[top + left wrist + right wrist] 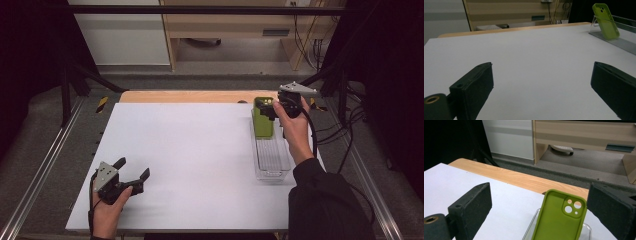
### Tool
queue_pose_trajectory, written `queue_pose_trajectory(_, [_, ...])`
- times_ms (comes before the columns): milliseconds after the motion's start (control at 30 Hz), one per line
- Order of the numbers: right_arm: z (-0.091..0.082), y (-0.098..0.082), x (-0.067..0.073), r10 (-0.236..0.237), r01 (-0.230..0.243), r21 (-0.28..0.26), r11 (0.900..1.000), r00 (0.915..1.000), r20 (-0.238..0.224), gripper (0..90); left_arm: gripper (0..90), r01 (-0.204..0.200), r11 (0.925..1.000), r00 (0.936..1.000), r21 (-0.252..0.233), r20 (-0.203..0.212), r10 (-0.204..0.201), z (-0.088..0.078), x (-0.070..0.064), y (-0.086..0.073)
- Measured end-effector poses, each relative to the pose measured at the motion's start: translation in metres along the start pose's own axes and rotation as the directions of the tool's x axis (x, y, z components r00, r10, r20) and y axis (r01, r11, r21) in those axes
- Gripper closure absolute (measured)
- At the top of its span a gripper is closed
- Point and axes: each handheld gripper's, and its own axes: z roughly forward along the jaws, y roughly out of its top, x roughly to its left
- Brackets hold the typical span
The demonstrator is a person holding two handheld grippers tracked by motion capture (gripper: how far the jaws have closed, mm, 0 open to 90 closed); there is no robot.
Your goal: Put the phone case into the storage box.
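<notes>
Right hand-held gripper [274,106] open, case [560,217] between jaws. Squeeze crooked: case tips, slips from tray [272,160]. Left hand-held gripper [131,172] open, empty.

A desk [190,150] carries the scene: a white sheet covers nearly all of its top, leaving a strip of bare light wood [185,96] along the far edge. A long clear tray [272,155] lies directly on the white surface at the right side, running near to far. A green phone case [263,117] stands propped in the tray's far end.
</notes>
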Motion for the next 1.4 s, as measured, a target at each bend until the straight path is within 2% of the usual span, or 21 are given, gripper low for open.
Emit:
queue_pose_trajectory(367, [-0.016, -0.001, -0.001, 0.011, -0.011, -0.005, 1.000, 0.9997, -0.020, 5.4, 4.0, 0.002, 1.0000, 1.0000, 0.000, 0.003, -0.002, -0.009, 0.003, -0.002])
queue_pose_trajectory(1400, [-0.054, -0.009, -0.005, 0.041, -0.045, -0.045, 0.998, 0.9966, -0.072, 4.0, 3.9, 0.002, 1.0000, 0.9999, -0.002, 0.014, -0.002, -0.008, 0.003, -0.004])
